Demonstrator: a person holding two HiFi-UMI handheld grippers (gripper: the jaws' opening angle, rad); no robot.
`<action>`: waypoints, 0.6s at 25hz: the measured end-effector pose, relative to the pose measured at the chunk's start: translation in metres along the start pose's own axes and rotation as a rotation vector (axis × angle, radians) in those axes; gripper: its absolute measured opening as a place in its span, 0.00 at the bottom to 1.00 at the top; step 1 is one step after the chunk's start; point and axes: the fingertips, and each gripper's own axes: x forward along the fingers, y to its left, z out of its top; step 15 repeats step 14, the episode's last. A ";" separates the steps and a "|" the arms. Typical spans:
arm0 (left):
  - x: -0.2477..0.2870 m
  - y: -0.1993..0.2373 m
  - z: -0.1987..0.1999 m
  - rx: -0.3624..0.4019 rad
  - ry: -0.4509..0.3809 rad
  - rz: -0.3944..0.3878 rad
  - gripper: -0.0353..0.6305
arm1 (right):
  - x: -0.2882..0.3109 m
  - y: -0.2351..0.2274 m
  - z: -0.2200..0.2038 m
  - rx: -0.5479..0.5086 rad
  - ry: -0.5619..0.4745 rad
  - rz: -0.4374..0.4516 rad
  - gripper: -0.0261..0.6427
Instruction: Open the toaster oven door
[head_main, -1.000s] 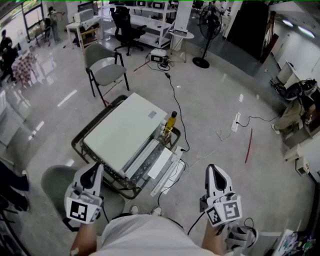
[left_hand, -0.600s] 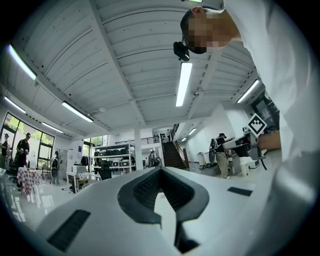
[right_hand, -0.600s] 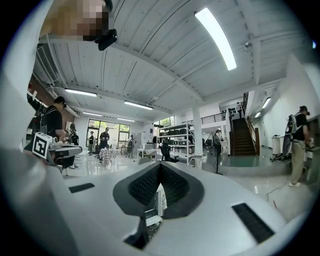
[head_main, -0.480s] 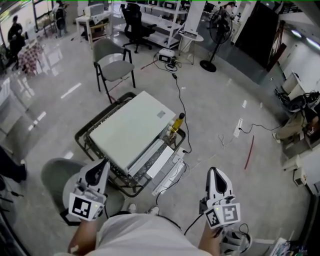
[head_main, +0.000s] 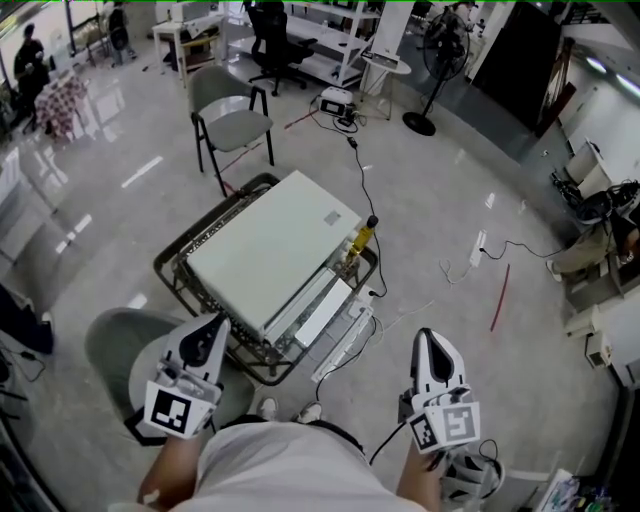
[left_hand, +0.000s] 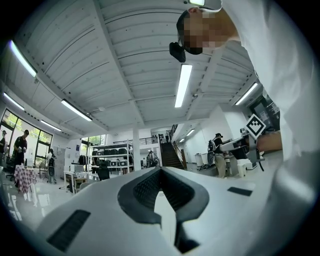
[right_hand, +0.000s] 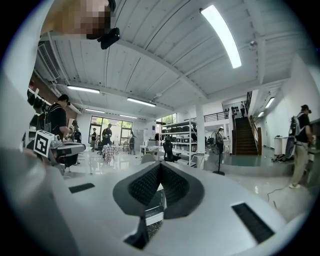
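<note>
The white toaster oven (head_main: 270, 250) sits on a low dark-framed bench (head_main: 162, 270), at 12 o'clock from the left tool (head_main: 208, 338) and 10 o'clock from the right tool (head_main: 430, 350). Both tools have their jaws pressed together, hold nothing, and are clear of the oven.

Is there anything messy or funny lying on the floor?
Yes. A long black cable snakes loose across the shiny grey floor toward the black wire cart, and a white power strip and thin red stick lie loose at the right. They look easy to trip over.
</note>
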 end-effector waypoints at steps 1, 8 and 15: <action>0.000 0.000 0.000 -0.005 -0.006 -0.002 0.08 | 0.001 0.003 -0.001 -0.003 0.001 0.001 0.07; -0.005 0.001 -0.001 -0.021 -0.014 -0.020 0.08 | -0.001 0.018 0.001 -0.014 0.003 0.006 0.07; -0.014 0.016 -0.006 -0.022 -0.011 0.002 0.08 | -0.004 0.026 -0.003 -0.015 0.012 0.003 0.07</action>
